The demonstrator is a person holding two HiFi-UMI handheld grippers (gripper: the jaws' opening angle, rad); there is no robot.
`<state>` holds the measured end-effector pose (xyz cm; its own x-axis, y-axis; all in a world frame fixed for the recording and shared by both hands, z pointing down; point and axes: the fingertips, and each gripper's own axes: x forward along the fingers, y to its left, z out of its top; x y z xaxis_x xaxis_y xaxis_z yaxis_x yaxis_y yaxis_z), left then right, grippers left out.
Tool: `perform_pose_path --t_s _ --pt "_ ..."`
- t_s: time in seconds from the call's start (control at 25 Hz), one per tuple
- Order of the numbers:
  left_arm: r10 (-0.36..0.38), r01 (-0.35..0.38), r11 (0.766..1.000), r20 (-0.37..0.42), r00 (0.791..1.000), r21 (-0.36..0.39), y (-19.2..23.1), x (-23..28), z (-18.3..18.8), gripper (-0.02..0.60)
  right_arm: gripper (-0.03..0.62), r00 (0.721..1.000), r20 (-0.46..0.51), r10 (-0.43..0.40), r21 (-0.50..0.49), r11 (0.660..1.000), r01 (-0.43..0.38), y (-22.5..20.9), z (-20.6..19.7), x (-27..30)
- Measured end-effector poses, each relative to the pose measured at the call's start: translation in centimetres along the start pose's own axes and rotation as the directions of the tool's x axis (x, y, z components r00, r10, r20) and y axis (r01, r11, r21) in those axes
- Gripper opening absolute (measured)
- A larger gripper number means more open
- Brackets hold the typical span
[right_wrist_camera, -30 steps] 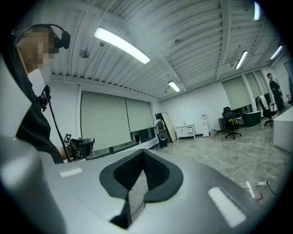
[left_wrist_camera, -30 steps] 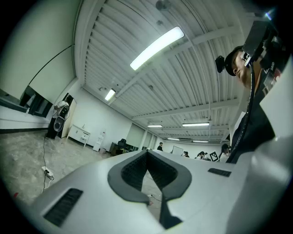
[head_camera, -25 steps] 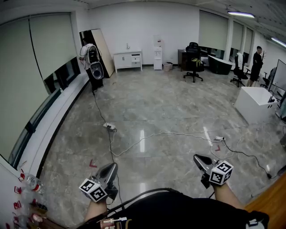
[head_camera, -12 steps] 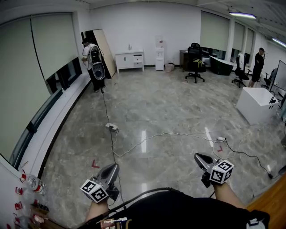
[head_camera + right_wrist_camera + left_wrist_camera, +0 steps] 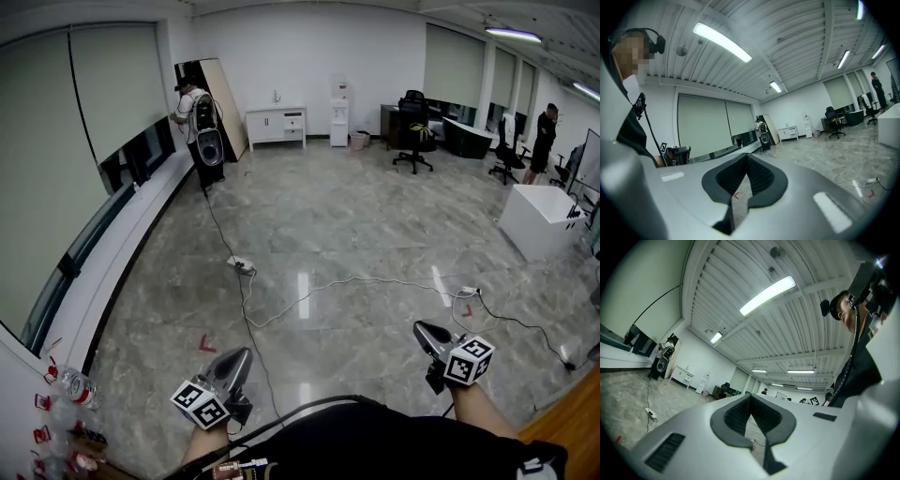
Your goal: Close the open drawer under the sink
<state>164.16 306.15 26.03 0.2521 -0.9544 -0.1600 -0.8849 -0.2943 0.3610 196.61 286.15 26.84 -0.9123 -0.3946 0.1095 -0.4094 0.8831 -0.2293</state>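
Alt text: I hold both hands low in front of my body, one gripper in each. My left gripper (image 5: 236,362) has its jaws pressed together with nothing between them. My right gripper (image 5: 427,336) is the same, jaws together and empty. Both point forward over a grey, marble-patterned floor (image 5: 375,216).

Just ahead and left of the left jaws, a red tape mark (image 5: 207,344) is stuck to the floor. Further ahead of those jaws lies a power strip (image 5: 241,265), and a white cable (image 5: 366,279) snakes across the floor ahead of both pairs of jaws. Well off to the right of the right jaws stands a white table (image 5: 539,220).

Far ahead, against the back wall, are a low white cabinet (image 5: 276,124), a water dispenser (image 5: 339,111) and a black office chair (image 5: 413,127). A person (image 5: 192,101) stands by a loudspeaker (image 5: 210,148) far ahead to the left. A second person (image 5: 545,131) stands far off to the right.

Neither the sink nor its open drawer shows in any view, so I cannot place them relative to my jaws. I judge the closing has not begun and this is the search-and-approach step. The next move calls for turning until the sink comes into sight and walking up to it. Then I would set closed jaws flat against the drawer front to push it in.
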Motion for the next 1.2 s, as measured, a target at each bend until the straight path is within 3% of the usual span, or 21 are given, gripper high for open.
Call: perform_pose_path --t_s 0.32,0.52,0.84,1.2 --pt "-0.019 0.019 0.999 -0.018 1.0 -0.035 3.6 -1.2 -0.4 0.0 0.002 1.0 -0.018 -0.019 -0.007 1.0 0.019 1.8 -0.8 2.8" --pt "-0.025 0.024 0.998 -0.024 0.999 -0.054 4.7 0.5 -0.8 0.0 0.002 0.999 -0.032 -0.023 0.01 1.0 0.024 0.3 -1.1 3.8" --pt "0.036 -0.036 0.999 -0.007 0.999 -0.005 5.8 7.1 0.2 0.0 0.002 0.999 -0.017 0.043 0.033 0.999 -0.043 -7.6 0.5 7.8" --pt "0.104 -0.107 0.994 0.081 0.991 0.035 6.0 19.4 1.6 0.0 0.002 0.989 -0.025 0.144 0.009 0.99 -0.143 -20.7 4.7 13.3"
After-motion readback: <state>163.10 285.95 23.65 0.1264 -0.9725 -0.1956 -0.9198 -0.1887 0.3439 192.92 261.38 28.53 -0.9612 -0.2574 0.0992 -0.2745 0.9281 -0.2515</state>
